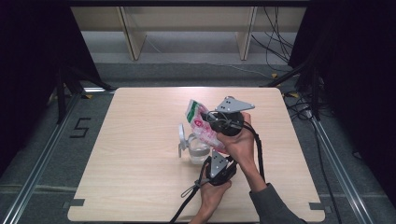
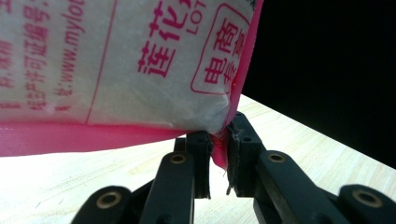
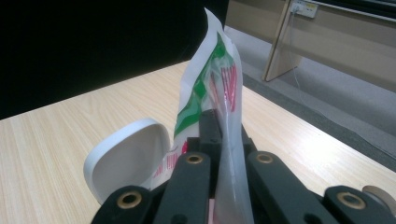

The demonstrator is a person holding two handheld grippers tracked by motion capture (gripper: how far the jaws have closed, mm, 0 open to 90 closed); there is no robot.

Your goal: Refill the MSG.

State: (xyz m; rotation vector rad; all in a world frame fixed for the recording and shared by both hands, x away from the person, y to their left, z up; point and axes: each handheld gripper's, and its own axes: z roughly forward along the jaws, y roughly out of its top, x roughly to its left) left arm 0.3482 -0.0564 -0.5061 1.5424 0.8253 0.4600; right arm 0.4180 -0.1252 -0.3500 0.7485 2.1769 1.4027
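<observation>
You hold the white plastic pouch with pink edge and green top (image 1: 201, 122) tilted over the light wooden table (image 1: 140, 186).
Its long axis runs from near-right up to far-left, printed in pink characters; your left gripper (image 2: 218, 156) pinches its pink corner, your right gripper (image 3: 223, 140) clamps the clear upper film, above a clear container with open white lid (image 1: 192, 147).

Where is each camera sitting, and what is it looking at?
High view: above the person's side of the table, looking forward and down; both hands show, holding the left gripper and right gripper.
Left gripper view: on the left gripper, looking along its jaws, pinched on the bag's pink edge.
Right gripper view: on the right gripper, jaws clamped on the bag's other end, white open lid behind.
All three share the bag.
</observation>
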